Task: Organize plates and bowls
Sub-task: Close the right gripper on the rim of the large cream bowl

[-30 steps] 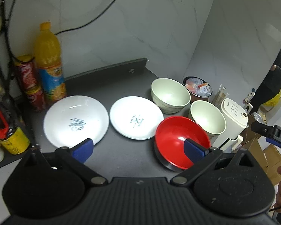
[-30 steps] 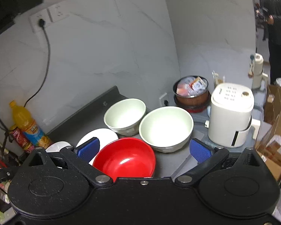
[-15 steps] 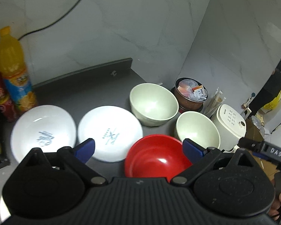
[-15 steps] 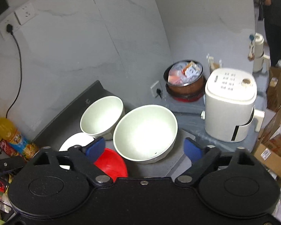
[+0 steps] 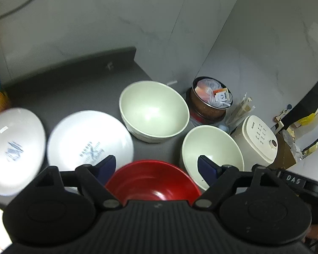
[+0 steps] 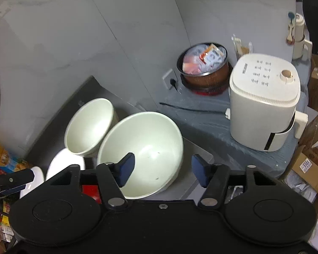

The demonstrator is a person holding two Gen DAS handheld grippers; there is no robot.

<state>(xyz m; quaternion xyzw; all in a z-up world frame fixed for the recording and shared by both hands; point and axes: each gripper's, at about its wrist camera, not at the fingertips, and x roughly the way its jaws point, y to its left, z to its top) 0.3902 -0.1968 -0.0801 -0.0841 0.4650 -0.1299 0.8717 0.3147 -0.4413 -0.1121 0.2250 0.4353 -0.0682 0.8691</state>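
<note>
Dark grey counter (image 5: pixel 74 89) against pale marble wall, in corner of room. White cooker (image 6: pixel 262 101) and brown pot (image 6: pixel 203 72) full of packets on lower grey ledge past counter's right edge.

Far-left plate (image 5: pixel 12 148) blurry. Orange bottle cut off at picture edge.

Left gripper (image 5: pixel 156 166) jaws closing, nothing pinched; red bowl (image 5: pixel 152 180) between blue pads at counter's front edge. Right gripper (image 6: pixel 163 169) jaws closing, not yet gripping; near pale bowl (image 6: pixel 142 154) rim between pads. Second pale bowl (image 5: pixel 153 111) further back. Printed plate (image 5: pixel 89 139) left of it.
</note>
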